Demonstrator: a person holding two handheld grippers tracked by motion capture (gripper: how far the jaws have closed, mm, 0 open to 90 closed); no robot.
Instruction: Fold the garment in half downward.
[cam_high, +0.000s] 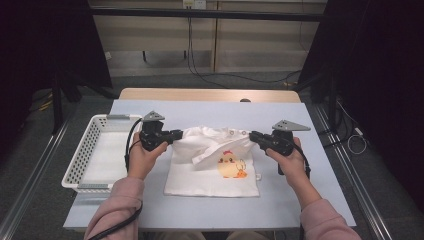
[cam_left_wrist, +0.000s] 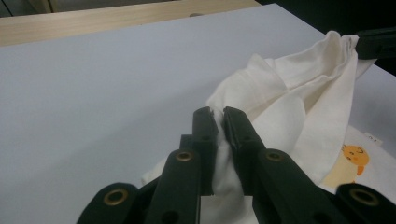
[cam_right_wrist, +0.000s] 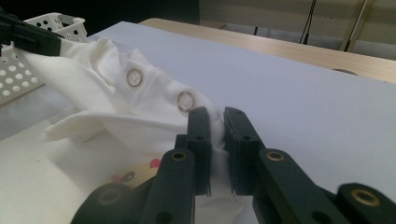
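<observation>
Tension matters here: both hand-held grippers, left (cam_high: 176, 134) and right (cam_high: 254, 136), are clamped on the white garment (cam_high: 215, 165); carry its top edge evenly toward the hem.

We see a white shirt (cam_high: 212, 172) with a yellow-and-orange chick print (cam_high: 231, 166). Our tongs are black, the desk (cam_high: 200, 112) is pale lilac-grey, and the basket (cam_high: 80, 155) white.
</observation>
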